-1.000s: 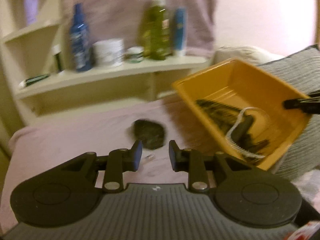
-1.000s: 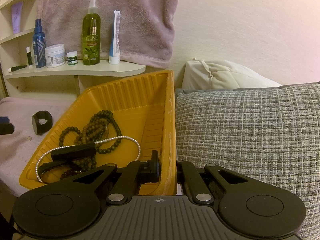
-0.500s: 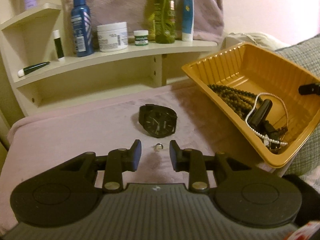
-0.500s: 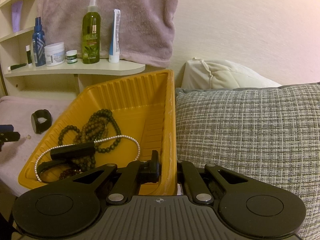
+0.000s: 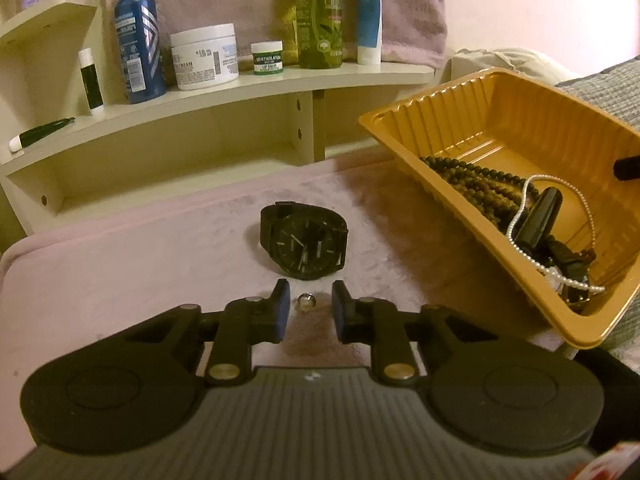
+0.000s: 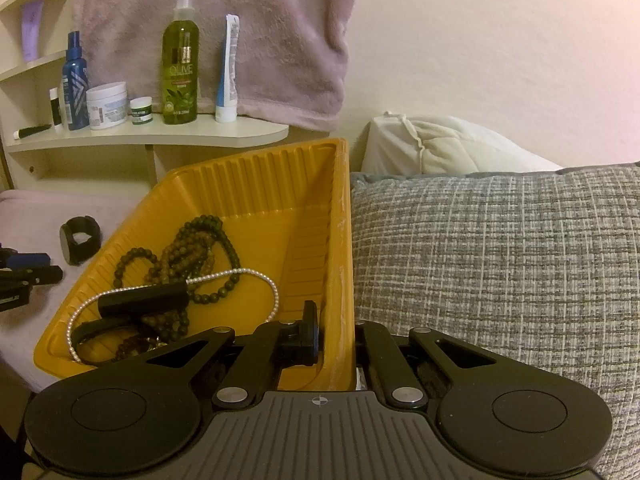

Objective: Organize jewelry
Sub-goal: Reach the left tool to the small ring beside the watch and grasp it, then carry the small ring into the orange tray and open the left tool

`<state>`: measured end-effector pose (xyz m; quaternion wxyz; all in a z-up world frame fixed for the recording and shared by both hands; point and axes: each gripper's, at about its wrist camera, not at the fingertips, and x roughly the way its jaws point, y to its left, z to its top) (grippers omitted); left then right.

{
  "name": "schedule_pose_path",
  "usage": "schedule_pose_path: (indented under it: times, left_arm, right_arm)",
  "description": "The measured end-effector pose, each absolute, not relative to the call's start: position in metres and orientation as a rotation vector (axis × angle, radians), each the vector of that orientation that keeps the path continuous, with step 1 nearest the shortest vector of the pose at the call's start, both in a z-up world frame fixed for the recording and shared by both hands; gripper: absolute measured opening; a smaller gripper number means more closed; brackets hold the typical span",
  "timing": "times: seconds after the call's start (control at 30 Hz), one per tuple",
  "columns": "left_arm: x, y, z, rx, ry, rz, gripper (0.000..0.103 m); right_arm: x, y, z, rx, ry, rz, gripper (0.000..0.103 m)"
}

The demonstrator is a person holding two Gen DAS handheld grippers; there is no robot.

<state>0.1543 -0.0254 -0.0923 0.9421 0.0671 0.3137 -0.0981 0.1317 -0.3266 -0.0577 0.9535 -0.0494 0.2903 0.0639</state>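
A small silver ring [image 5: 306, 302] lies on the pink surface between the fingers of my open left gripper [image 5: 307, 305], low over it. A black watch [image 5: 304, 241] lies just beyond; it also shows in the right wrist view [image 6: 79, 240]. A yellow tray [image 5: 500, 120] stands tilted at the right, holding dark bead strands [image 5: 472, 184], a pearl necklace [image 5: 580, 200] and a black clip [image 5: 538, 220]. My right gripper [image 6: 335, 338] is shut on the yellow tray's side wall [image 6: 340, 240]. My left gripper [image 6: 28, 268] shows at the left edge of the right wrist view.
A cream shelf [image 5: 240, 88] behind carries a blue spray bottle [image 5: 138, 40], a white cream jar [image 5: 204, 56], a small green jar [image 5: 267, 58], an olive bottle [image 6: 180, 60] and a white tube [image 6: 228, 68]. A grey woven cushion [image 6: 500, 264] lies against the tray's right side.
My left gripper has swung left from the tray and come down toward the ring, which now sits between its fingers. My right gripper has kept hold of the tray wall.
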Motion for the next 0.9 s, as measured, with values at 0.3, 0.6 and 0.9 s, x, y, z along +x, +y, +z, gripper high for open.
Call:
schedule_pose_path:
  times: [0.3,0.6,0.9]
  left_arm:
    - [0.156,-0.024,-0.096,0.148,0.648,-0.205,0.008]
    - [0.144,-0.024,-0.080,0.158,0.616,-0.216,0.008]
    - [0.129,-0.029,-0.047,0.111,0.557,-0.296,0.008]
  right_arm:
    - [0.132,-0.327,-0.057,-0.100,0.589,0.130,0.003]
    - [0.131,-0.327,-0.057,-0.102,0.586,0.131,0.003]
    - [0.130,-0.326,-0.055,-0.104,0.582,0.133,0.003]
